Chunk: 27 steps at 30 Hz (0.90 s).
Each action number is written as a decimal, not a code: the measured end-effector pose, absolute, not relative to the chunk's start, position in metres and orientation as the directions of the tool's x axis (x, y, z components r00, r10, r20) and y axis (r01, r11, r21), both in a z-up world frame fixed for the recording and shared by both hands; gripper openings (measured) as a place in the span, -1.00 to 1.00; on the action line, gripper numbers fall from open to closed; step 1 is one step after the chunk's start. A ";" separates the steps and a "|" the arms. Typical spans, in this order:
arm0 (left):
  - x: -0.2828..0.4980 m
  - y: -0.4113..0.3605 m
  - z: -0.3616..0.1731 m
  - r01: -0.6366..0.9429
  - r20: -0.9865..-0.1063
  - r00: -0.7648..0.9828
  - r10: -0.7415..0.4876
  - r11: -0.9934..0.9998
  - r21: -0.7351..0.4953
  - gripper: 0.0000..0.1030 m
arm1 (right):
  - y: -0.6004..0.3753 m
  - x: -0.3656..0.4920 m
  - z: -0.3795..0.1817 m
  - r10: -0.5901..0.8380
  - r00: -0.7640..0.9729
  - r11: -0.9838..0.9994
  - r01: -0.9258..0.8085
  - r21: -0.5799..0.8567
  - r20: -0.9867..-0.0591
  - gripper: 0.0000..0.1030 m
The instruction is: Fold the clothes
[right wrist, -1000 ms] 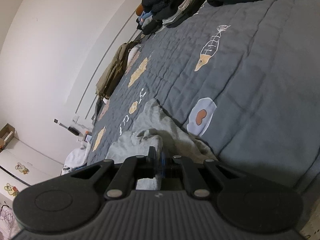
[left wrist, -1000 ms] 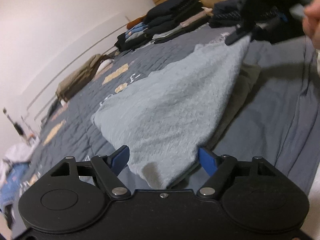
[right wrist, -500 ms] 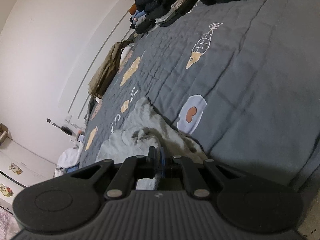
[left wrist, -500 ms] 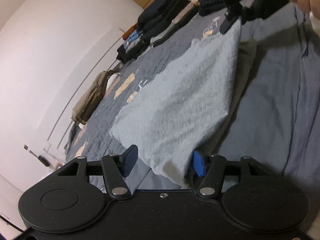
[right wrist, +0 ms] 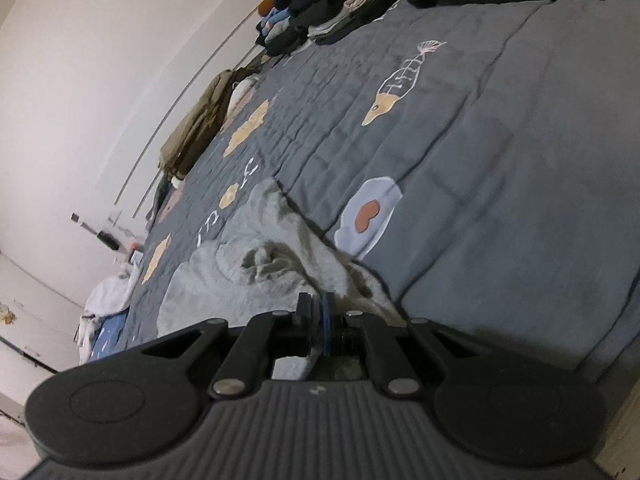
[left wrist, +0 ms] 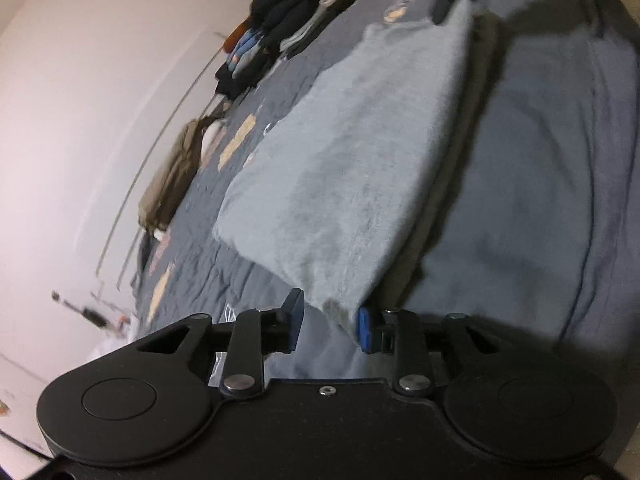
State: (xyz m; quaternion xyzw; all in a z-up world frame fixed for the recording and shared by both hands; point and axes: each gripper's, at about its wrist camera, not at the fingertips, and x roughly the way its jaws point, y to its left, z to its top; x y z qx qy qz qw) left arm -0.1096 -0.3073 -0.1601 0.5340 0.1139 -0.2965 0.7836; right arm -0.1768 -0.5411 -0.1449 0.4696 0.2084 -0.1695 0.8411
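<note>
Grey garment (left wrist: 352, 160) corner between closing left tongs (left wrist: 330, 322) — far edge pinched in right tongs (right wrist: 316, 312)

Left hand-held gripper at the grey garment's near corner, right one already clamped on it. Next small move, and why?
Probably finish closing the left hand-held gripper: its jaws have just been closing but still gap around the grey garment corner. The right hand-held gripper already pinches its edge, so both can then lift and fold.

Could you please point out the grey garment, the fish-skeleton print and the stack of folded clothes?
grey garment (left wrist: 360, 168), left wrist view, middle of its flat top.
fish-skeleton print (right wrist: 400, 84), right wrist view, on the ribs.
stack of folded clothes (right wrist: 304, 12), right wrist view, dark upper layers.
</note>
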 end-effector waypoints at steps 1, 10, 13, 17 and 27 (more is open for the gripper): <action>-0.111 -0.307 -0.161 0.583 -0.492 0.800 -0.343 0.248 0.774 -0.41 | -0.543 -0.177 -0.145 -0.092 0.855 0.499 0.483 0.720 -0.510 -0.90; -0.119 -0.283 -0.130 0.628 -0.513 0.766 -0.387 0.284 0.724 0.16 | -0.557 -0.191 -0.127 -0.132 0.835 0.514 0.519 0.683 -0.534 -0.82; -0.123 -0.285 -0.129 0.639 -0.513 0.753 -0.412 0.272 0.720 0.17 | -0.561 -0.196 -0.115 -0.095 0.843 0.531 0.493 0.689 -0.530 -0.79; -0.126 -0.290 -0.133 0.644 -0.513 0.745 -0.426 0.259 0.720 0.17 | -0.544 -0.193 -0.109 0.010 0.850 0.603 0.415 0.681 -0.526 -0.63; -0.124 -0.290 -0.131 0.645 -0.505 0.748 -0.431 0.290 0.707 0.17 | -0.533 -0.179 -0.134 0.058 0.817 0.592 0.434 0.679 -0.573 -0.25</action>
